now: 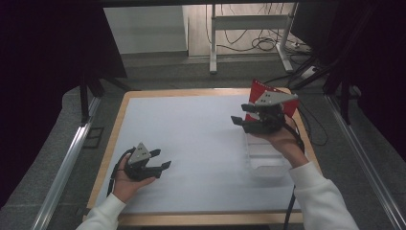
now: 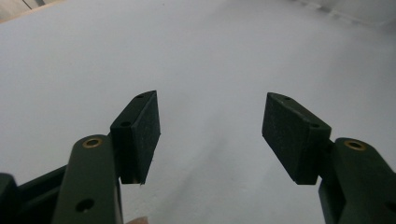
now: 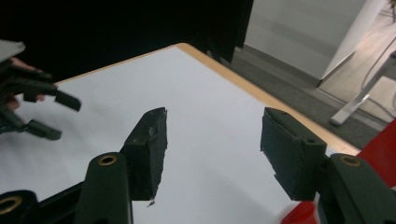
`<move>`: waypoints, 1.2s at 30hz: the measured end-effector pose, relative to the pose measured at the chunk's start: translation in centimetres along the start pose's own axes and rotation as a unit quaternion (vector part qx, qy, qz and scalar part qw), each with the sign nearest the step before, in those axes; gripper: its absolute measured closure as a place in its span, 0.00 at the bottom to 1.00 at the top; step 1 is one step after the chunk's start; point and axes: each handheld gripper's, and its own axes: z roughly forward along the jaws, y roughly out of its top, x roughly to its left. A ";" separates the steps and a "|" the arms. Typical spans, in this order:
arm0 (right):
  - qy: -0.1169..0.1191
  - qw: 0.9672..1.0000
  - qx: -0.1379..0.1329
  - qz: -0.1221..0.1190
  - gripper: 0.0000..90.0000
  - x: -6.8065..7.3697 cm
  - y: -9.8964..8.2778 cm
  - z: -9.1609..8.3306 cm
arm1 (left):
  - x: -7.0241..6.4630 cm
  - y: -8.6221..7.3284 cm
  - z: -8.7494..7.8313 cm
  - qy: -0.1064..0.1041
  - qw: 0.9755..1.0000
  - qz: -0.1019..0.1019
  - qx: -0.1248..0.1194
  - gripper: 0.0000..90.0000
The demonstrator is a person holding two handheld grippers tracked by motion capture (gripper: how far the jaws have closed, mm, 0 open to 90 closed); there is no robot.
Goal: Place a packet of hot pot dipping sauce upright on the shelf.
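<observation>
My left gripper [image 1: 161, 159] rests low over the white table sheet [image 1: 201, 143] at the front left. It is open and its own view [image 2: 210, 135] has nothing between the pads. My right gripper [image 1: 240, 113] is held up over the table's right side with its jaws pointing left. It is open and empty in its own view [image 3: 212, 149]. A red packet [image 1: 261, 91] stands just behind the right gripper and appears at the edge of the right gripper view [image 3: 383, 149]. A clear plastic container [image 1: 265, 160] sits on the table under the right forearm.
The table has a wooden rim [image 1: 115, 129] around the white sheet. Beyond it are a grey floor, a metal stand [image 1: 213, 43] and loose cables [image 1: 261, 43]. The left gripper [image 3: 32, 107] appears far off in the right gripper view.
</observation>
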 end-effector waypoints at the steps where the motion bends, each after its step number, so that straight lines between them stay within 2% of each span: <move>1: 0.000 1.000 0.000 0.000 0.45 0.0 0.0 0.0 | 0.0 0.0 0.0 0.000 1.000 0.000 0.000 0.40; 2: 0.005 1.000 0.006 0.009 0.45 0.8 -1.1 0.1 | 0.0 0.0 -0.2 0.002 1.000 0.003 0.001 0.40; 4: 0.009 1.000 0.006 0.006 0.44 1.8 -2.1 0.0 | -0.1 -0.2 -0.5 0.005 1.000 0.000 -0.002 0.40; 5: 0.009 1.000 0.006 0.006 0.44 1.8 -2.1 0.0 | -0.1 -0.2 -0.5 0.005 1.000 0.000 -0.002 0.40; 7: 0.024 1.000 0.009 -0.001 0.43 3.2 -3.4 0.0 | -0.1 -0.3 -0.7 0.008 1.000 -0.004 -0.002 0.40; 9: 0.029 1.000 0.010 -0.003 0.42 3.6 -3.9 0.1 | -0.2 -0.3 -0.8 0.008 1.000 -0.006 -0.003 0.40; 10: 0.040 0.999 0.009 0.006 0.41 4.1 -4.7 0.3 | -0.3 -0.4 -0.8 0.007 1.000 -0.006 -0.001 0.40; 13: 0.046 0.999 0.007 0.015 0.41 4.7 -5.6 0.7 | -0.6 -0.5 -0.9 0.006 1.000 -0.007 0.002 0.39; 15: 0.057 0.998 -0.006 0.033 0.41 5.7 -6.8 1.0 | -1.0 -0.6 -1.0 0.003 1.000 -0.007 0.001 0.38; 18: 0.066 0.998 0.006 0.015 0.40 7.0 -7.5 1.1 | -1.3 -0.5 -1.0 -0.001 1.000 -0.003 0.003 0.38; 19: 0.066 0.998 0.006 0.015 0.40 7.0 -7.5 1.1 | -1.3 -0.5 -1.0 -0.001 1.000 -0.003 0.003 0.38; 20: 0.073 0.997 0.012 0.007 0.39 7.7 -7.9 1.3 | -1.3 -0.5 -0.9 -0.005 1.000 -0.009 0.002 0.37; 23: 0.071 0.997 0.016 -0.002 0.37 8.2 -7.9 1.3 | -1.2 -0.5 -0.8 -0.010 1.000 -0.015 0.002 0.36; 28: 0.072 0.997 0.014 0.011 0.37 8.0 -8.1 1.3 | -1.0 -0.4 -0.7 -0.012 1.000 -0.017 0.000 0.36; 32: 0.065 0.998 0.018 0.005 0.37 8.1 -8.5 1.3 | -0.8 -0.3 -0.7 -0.016 1.000 -0.020 -0.003 0.36; 33: 0.066 0.998 0.018 0.006 0.36 8.1 -8.7 1.3 | -0.8 -0.2 -0.7 -0.018 1.000 -0.022 -0.004 0.36; 34: 0.068 0.997 0.018 0.021 0.34 8.1 -8.7 1.4 | -0.8 -0.1 -0.6 -0.022 0.999 -0.023 -0.005 0.36; 36: 0.069 0.997 0.014 0.024 0.33 8.2 -8.7 1.5 | -0.7 -0.1 -0.6 -0.023 0.999 -0.024 -0.005 0.36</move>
